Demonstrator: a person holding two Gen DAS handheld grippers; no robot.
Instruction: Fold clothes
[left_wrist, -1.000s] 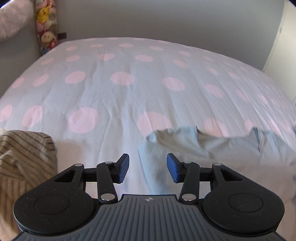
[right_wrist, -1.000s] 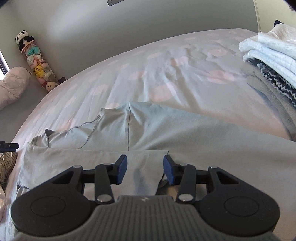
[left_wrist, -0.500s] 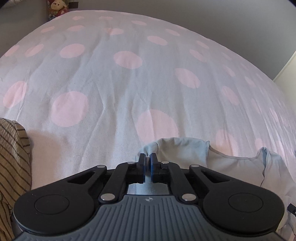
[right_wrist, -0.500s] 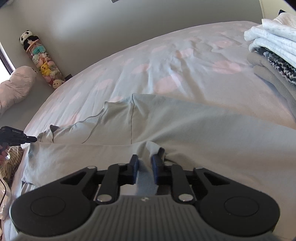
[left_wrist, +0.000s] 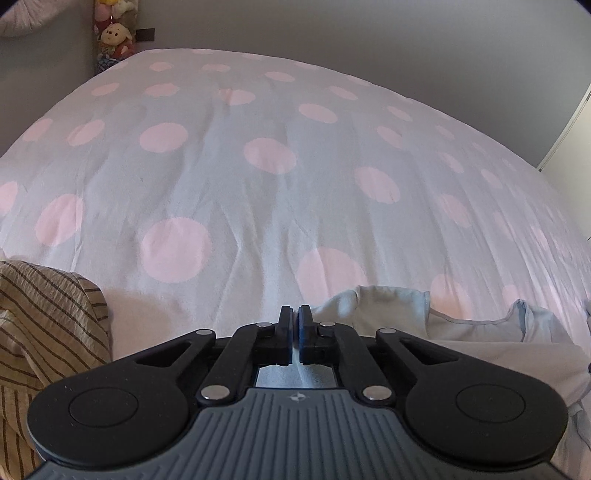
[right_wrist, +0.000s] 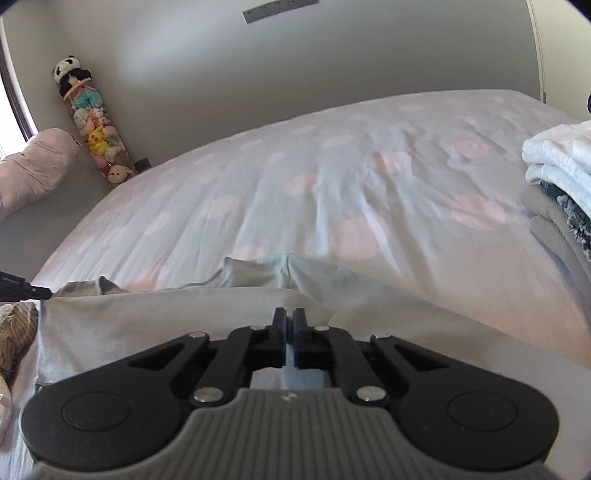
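A pale blue t-shirt lies on the polka-dot bed, spread to the right of my left gripper. That gripper is shut on the shirt's edge, with fabric showing between its blue pads. In the right wrist view the same pale blue t-shirt stretches across the foreground, partly doubled over. My right gripper is shut on a raised fold of it. The tip of the left gripper pokes in at the far left.
A striped beige garment lies bunched at the left; it shows again as the beige garment. A stack of folded clothes sits at the right. The dotted bedspread stretches ahead to the wall. A tube of plush toys stands in the corner.
Both grippers went from open to shut on the t-shirt. They have since risen and carried its near edge forward over the shirt.
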